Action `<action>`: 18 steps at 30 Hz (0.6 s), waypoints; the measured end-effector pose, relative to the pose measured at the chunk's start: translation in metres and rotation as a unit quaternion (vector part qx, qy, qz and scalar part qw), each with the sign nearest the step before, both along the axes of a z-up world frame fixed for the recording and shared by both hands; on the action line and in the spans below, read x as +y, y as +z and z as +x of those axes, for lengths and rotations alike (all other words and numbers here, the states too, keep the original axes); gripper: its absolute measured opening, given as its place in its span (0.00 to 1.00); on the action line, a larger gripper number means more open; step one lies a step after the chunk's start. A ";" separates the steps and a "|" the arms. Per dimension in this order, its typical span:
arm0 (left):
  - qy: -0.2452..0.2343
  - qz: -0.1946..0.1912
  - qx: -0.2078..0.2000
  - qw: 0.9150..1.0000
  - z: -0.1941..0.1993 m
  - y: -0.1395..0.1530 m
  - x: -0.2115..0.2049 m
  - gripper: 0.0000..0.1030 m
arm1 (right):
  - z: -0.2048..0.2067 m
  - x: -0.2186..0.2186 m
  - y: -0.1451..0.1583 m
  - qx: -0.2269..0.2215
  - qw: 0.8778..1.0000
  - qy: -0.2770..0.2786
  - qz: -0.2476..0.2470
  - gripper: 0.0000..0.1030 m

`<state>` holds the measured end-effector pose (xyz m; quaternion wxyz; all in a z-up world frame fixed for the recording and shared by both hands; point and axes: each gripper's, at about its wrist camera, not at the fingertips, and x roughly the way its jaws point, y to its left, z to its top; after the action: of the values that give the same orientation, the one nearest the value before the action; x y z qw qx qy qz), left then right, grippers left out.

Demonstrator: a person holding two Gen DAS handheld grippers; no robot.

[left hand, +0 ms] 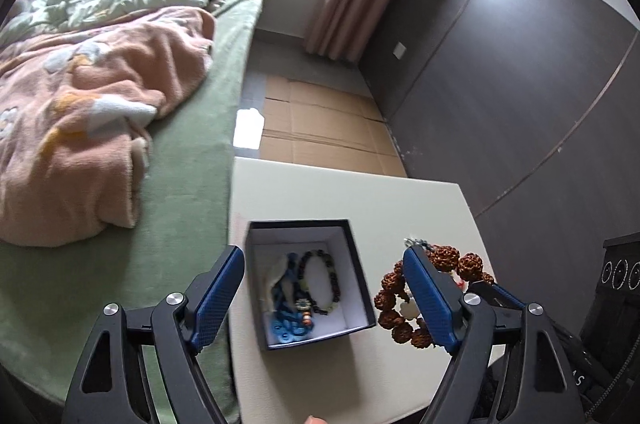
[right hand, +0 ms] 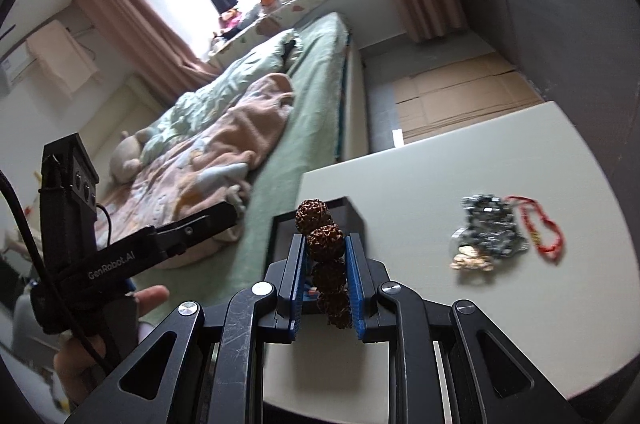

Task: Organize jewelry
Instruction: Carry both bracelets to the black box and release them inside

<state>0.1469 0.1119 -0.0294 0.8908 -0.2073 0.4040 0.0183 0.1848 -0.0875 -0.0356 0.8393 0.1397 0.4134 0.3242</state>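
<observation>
Surface and room: at far left a bed [left hand: 192, 183] with a green sheet carries a rumpled peach blanket [left hand: 92, 119]. Just beside its right edge stands a pale table [left hand: 360, 191]; flattened cardboard [left hand: 320, 127] lies on the floor beyond it, a dark panelled wall [left hand: 520, 83] rises at right, and curtains hang by a cluttered window ledge at the back.

Containers: a dark open box [left hand: 308, 280] with a white lining sits on the table near its left edge. Inside lie a blue corded piece [left hand: 286, 308] on the left and a dark-beaded bracelet [left hand: 320, 280] to its right, touching it.

Grippers: the left gripper [left hand: 324, 294] hangs above the box, fingers spread wide and holding nothing. The right gripper [right hand: 326, 272] has its blue pads closed narrow on a brown knobbly bead bracelet [right hand: 324, 244], held off the table just right of the box; in the left wrist view the same beads loop around the left gripper's right finger line of sight.

Further right on the table, well apart from the box, lie a silvery chain heap [right hand: 488, 228] and, just beside it, a red bead string [right hand: 540, 228].

Hard to make out: both of those are blurred; a gold-coloured item at the heap's lower edge cannot be identified. The box is largely hidden behind the beads in the right wrist view.
</observation>
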 end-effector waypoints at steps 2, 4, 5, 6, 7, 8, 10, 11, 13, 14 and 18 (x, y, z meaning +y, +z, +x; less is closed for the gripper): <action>0.012 0.006 -0.002 1.000 -0.005 0.001 0.006 0.80 | 0.000 0.011 0.002 -0.004 1.000 0.009 0.009 0.20; 0.022 0.009 -0.003 1.000 -0.008 0.002 0.012 0.80 | 0.002 0.020 0.004 -0.004 1.000 0.018 0.022 0.20; 0.025 0.010 -0.004 1.000 -0.010 0.003 0.015 0.80 | 0.003 0.023 0.003 0.000 0.999 0.020 0.030 0.20; 0.029 0.014 -0.004 0.999 -0.012 0.002 0.017 0.80 | 0.004 0.025 0.002 0.007 0.999 0.022 0.041 0.20; 0.033 0.017 -0.003 0.999 -0.014 0.002 0.019 0.80 | 0.007 0.029 0.001 0.012 0.998 0.025 0.055 0.20; 0.035 0.020 -0.004 0.999 -0.016 0.002 0.021 0.80 | 0.009 0.032 0.000 0.014 0.998 0.027 0.063 0.21; 0.038 0.023 -0.004 0.999 -0.017 0.001 0.022 0.80 | 0.018 0.040 -0.008 0.030 0.996 0.032 0.075 0.27; 0.039 0.025 -0.002 0.999 -0.018 0.000 0.022 0.80 | 0.021 0.042 -0.012 0.040 0.996 0.032 0.073 0.33; 0.034 0.028 0.001 0.999 -0.018 -0.002 0.021 0.80 | 0.027 0.043 -0.021 0.067 0.996 0.020 0.057 0.56; 0.032 0.029 0.001 0.999 -0.018 -0.002 0.020 0.80 | 0.028 0.039 -0.025 0.077 0.996 0.003 0.043 0.57; 0.023 0.038 -0.014 0.999 -0.018 0.003 0.012 0.80 | 0.022 0.027 -0.020 0.065 0.997 0.000 0.032 0.61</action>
<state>0.1286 0.1241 -0.0261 0.9028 -0.1827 0.3858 0.0514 0.2073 -0.0601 -0.0554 0.8055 0.1873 0.4565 0.3280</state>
